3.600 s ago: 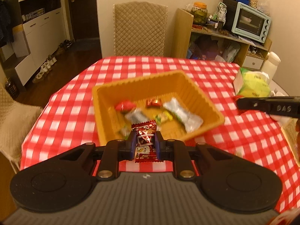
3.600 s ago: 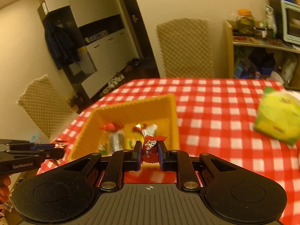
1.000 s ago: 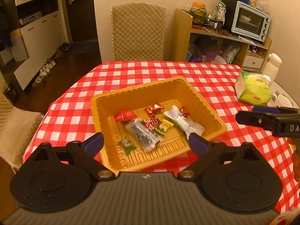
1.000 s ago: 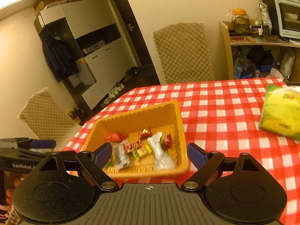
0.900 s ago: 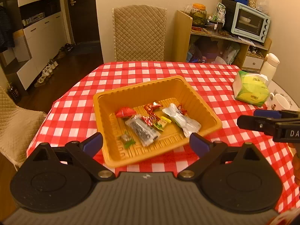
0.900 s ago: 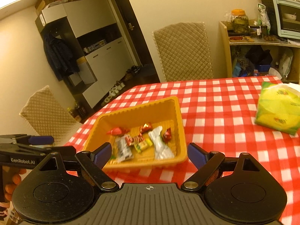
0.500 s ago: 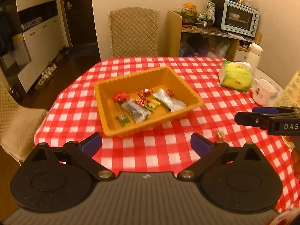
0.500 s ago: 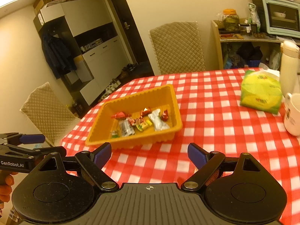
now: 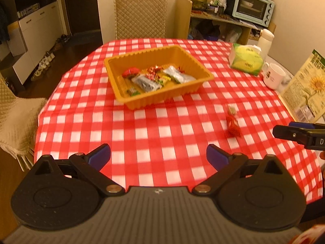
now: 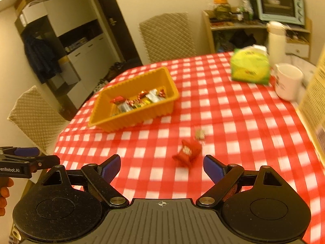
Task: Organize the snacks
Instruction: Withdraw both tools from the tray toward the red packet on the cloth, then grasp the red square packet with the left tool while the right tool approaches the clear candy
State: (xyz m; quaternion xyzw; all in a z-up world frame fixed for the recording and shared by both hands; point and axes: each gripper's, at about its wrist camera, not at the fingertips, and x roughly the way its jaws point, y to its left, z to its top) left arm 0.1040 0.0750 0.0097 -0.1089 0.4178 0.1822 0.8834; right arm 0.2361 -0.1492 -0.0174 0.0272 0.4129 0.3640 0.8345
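Note:
An orange tray (image 9: 191, 90) (image 10: 130, 120) on the checked tablecloth holds several wrapped snacks (image 9: 145, 83) (image 10: 138, 101). Nearer to me, a red wrapped snack (image 9: 232, 127) (image 10: 186, 152) and a small pale candy (image 9: 231, 108) (image 10: 200, 134) lie loose on the cloth. My left gripper (image 9: 158, 158) is open and empty, well back from the tray. My right gripper (image 10: 161, 168) is open and empty too, with the red snack just beyond its jaws. The right gripper's finger (image 9: 294, 134) shows at the right edge of the left wrist view.
A green tissue pack (image 9: 246, 62) (image 10: 250, 67), a white mug (image 9: 274, 79) (image 10: 288, 82), a white flask (image 9: 265, 41) and a printed box (image 9: 304, 89) stand along the right side. Padded chairs (image 9: 140, 14) (image 10: 34, 118) stand behind and left of the table.
Both grippers have pulled back from the tray, which now sits farther off. The red snack, the small candy, the mug and the printed box have come into view.

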